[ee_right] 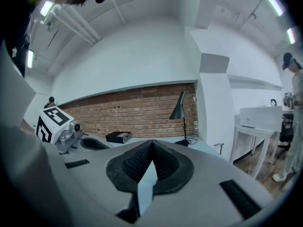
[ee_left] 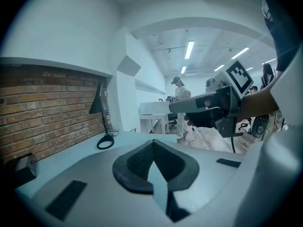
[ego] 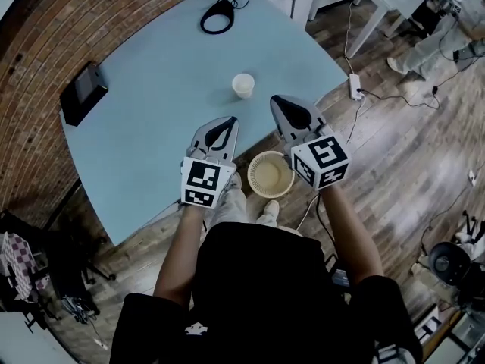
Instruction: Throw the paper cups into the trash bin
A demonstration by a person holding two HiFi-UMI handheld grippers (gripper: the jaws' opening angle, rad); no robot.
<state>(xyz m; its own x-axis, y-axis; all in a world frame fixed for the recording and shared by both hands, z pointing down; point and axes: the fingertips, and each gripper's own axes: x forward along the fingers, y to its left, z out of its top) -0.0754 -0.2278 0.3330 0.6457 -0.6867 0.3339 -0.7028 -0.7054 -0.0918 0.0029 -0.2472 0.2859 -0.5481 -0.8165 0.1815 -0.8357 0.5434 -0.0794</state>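
You hold both claws over the near edge of the pale blue table [ego: 151, 82], side by side and pointing out across it. The left gripper [ego: 229, 120] has its jaws pressed together with nothing between the dark pads. The right gripper [ego: 278, 99] is the same, tips meeting and empty. Neither one touches anything.

One paper cup [ego: 243, 85] stands upright on the table, mouth up. It is close to the near edge and toward the right corner, a little ahead of both claws and between the lines they point along. The right claw's tips are the nearer pair, but clearly apart from it.

The trash bin [ego: 270, 174], round and beige, sits on the wooden floor [ego: 394, 158] just off the table's near edge, between your two grippers and by your feet.

A black desk lamp [ego: 217, 15] has its ring base at the far corner. A flat black box [ego: 83, 92] lies at the left edge against the brick wall [ego: 45, 44]. A white power strip [ego: 354, 86] lies on the floor beyond the right corner.
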